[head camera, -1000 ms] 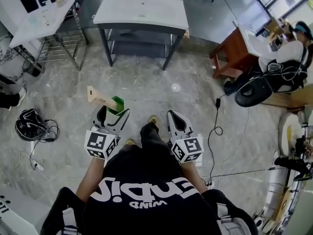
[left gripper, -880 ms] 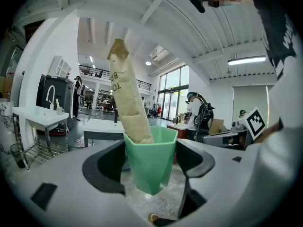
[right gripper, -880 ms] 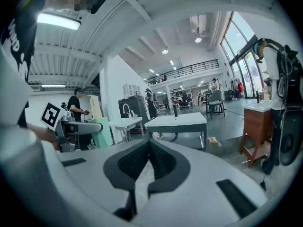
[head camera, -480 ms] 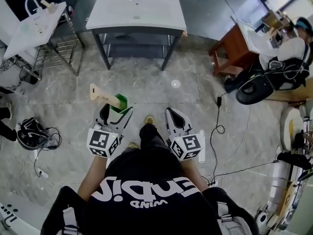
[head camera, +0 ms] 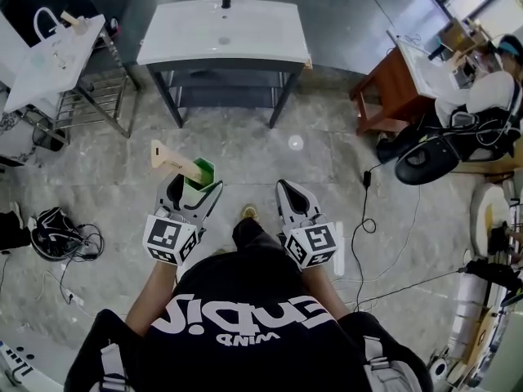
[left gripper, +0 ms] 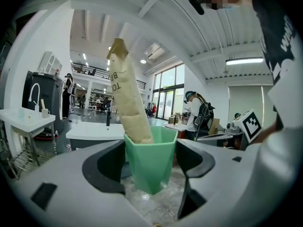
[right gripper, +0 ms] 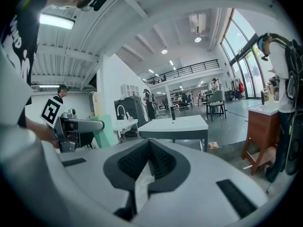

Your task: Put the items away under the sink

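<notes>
My left gripper (head camera: 194, 188) (left gripper: 150, 162) is shut on a green plastic cup (head camera: 198, 173) (left gripper: 150, 161), held upright above the floor. A beige tube (head camera: 172, 161) (left gripper: 128, 98) stands in the cup and leans to the left. My right gripper (head camera: 288, 195) (right gripper: 147, 159) is shut with nothing between its jaws. Ahead stands the white sink (head camera: 225, 31) (right gripper: 174, 125) on a dark metal frame, with a grey shelf (head camera: 225, 80) under it. Both grippers are well short of the sink.
A second white sink on a wire rack (head camera: 57, 55) stands at the far left. A brown wooden stand (head camera: 392, 84) and a person in a chair (head camera: 474, 113) are at the right. Black cables (head camera: 364, 211) and a bundle of gear (head camera: 53, 227) lie on the floor.
The sink and the floor marks have slid lower in the head view, so I have stepped closer to the sink. Both grippers keep their pose and their hold.
</notes>
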`<action>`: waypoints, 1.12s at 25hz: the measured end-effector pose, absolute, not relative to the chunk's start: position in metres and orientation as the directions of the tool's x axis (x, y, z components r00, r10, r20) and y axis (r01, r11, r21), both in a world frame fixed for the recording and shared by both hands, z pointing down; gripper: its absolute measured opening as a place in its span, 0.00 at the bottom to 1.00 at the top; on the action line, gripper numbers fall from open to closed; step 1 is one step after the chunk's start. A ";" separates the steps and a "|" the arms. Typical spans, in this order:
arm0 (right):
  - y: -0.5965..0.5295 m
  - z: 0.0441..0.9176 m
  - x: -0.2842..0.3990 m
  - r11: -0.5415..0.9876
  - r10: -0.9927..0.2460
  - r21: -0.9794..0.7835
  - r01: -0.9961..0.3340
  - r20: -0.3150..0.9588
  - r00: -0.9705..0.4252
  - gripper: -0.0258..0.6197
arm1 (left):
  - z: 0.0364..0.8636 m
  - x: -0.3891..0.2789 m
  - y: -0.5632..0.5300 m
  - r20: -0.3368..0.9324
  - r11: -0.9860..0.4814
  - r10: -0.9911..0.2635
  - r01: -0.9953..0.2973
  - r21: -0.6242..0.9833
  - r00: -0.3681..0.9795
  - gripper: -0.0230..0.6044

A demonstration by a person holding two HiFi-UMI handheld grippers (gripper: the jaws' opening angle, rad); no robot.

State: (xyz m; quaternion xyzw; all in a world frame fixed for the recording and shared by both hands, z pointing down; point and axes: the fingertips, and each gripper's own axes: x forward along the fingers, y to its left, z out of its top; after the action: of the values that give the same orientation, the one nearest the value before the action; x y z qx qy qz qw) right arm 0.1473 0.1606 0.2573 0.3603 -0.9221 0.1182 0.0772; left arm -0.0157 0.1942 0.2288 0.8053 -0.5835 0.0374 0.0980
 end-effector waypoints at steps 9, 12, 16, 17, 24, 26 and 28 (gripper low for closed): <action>0.095 0.247 0.154 0.736 -0.628 -0.159 -0.658 0.201 -0.752 0.07 | 0.223 -0.007 0.134 0.180 -0.281 -0.937 -0.952 0.119 0.299 0.60; 0.072 0.249 0.161 0.752 -0.609 -0.159 -0.639 0.204 -0.767 0.07 | 0.219 0.000 0.112 0.176 -0.260 -0.944 -0.958 0.123 0.279 0.60; 0.052 0.248 0.167 0.778 -0.577 -0.168 -0.606 0.192 -0.794 0.07 | 0.218 0.007 0.092 0.176 -0.223 -0.954 -0.967 0.122 0.242 0.60; 0.049 0.249 0.167 0.785 -0.567 -0.168 -0.596 0.191 -0.801 0.07 | 0.218 0.008 0.090 0.175 -0.213 -0.957 -0.970 0.115 0.231 0.60; 0.024 0.259 0.163 0.805 -0.534 -0.173 -0.568 0.206 -0.820 0.07 | 0.222 0.008 0.074 0.184 -0.188 -0.962 -0.977 0.098 0.204 0.60; 0.015 0.258 0.157 0.808 -0.531 -0.170 -0.564 0.207 -0.822 0.07 | 0.221 0.003 0.065 0.185 -0.186 -0.962 -0.978 0.096 0.201 0.60; 0.005 0.258 0.151 0.806 -0.532 -0.173 -0.567 0.208 -0.821 0.07 | 0.222 -0.003 0.055 0.188 -0.188 -0.961 -0.978 0.088 0.202 0.60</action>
State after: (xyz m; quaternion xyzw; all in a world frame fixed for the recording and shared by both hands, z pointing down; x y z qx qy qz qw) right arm 0.1509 0.0052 0.2582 0.2900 -0.9472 0.1143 0.0749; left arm -0.0026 0.0550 0.2217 0.7693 -0.6302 0.0452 0.0943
